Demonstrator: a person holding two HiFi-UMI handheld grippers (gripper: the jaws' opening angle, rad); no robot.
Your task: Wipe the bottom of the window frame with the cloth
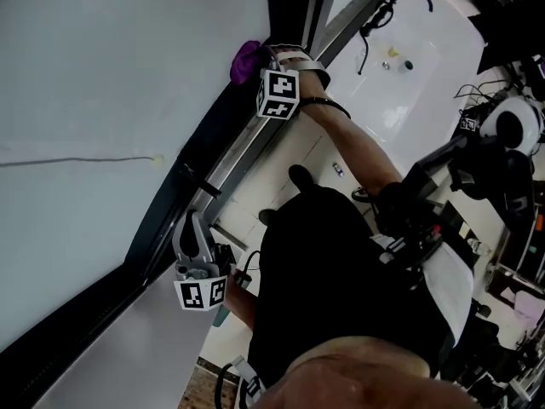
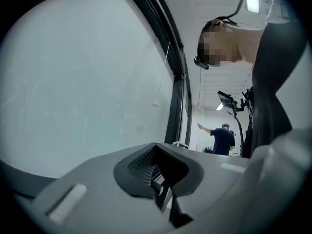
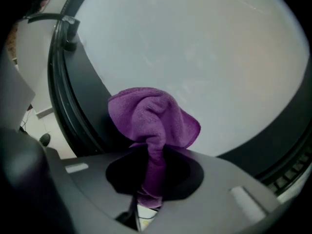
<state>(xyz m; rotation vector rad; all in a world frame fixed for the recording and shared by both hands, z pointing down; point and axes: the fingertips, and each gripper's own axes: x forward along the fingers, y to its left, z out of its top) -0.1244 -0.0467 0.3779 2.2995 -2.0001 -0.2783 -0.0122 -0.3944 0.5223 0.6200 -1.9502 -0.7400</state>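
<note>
One cloth (image 3: pixel 151 118) at the frame edge (image 3: pixel 90 89)

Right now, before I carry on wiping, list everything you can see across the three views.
cloth: one, purple, bunched against the frame beside the pane
window frame: one, black, along the pane's edge
window pane: one, pale grey, fills the left of the head view
pull cord: one, grey with a small bead at its end, across the pane
table: one, white, top right of the head view, two small items on it
other person: one, dark blue top, far background of the left gripper view
forearm: one, bare, reaching to the right tongs
right tongs: closed on the cloth
left tongs: closed, nothing between them, farther along the frame
</note>
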